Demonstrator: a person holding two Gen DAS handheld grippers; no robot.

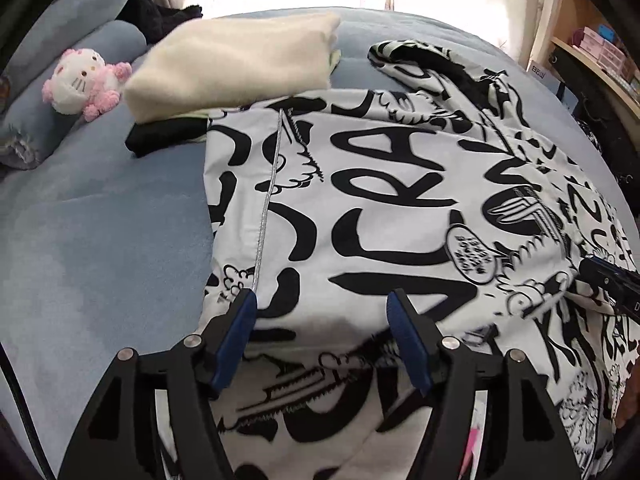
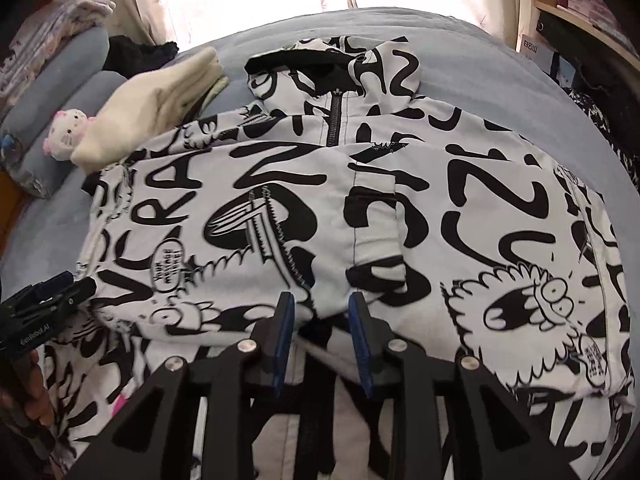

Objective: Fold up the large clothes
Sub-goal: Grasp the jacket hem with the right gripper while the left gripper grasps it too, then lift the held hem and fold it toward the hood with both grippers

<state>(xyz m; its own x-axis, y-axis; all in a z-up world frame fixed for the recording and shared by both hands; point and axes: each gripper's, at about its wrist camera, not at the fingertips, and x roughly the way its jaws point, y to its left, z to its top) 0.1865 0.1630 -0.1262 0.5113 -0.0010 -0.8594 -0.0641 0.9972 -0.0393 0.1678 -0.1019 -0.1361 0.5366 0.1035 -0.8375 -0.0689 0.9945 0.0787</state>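
Observation:
A large white hooded jacket (image 1: 380, 184) with black graffiti print lies on the blue bed, hood and zip at the far end (image 2: 336, 80). Its sleeves are folded in over the body. My left gripper (image 1: 322, 302) is open, its blue-padded fingers straddling the jacket's near hem at the left side. My right gripper (image 2: 322, 306) is open by a narrower gap over the near hem at the jacket's middle (image 2: 320, 216). The right gripper's tip shows at the right edge of the left wrist view (image 1: 608, 280); the left gripper shows at the left edge of the right wrist view (image 2: 48, 292).
A folded cream garment (image 1: 236, 60) lies on black and pale clothes beside the jacket's far left corner. A pink-and-white plush toy (image 1: 84, 80) sits by blue pillows (image 1: 80, 40). A wooden shelf with boxes (image 1: 600, 48) stands right of the bed (image 1: 100, 220).

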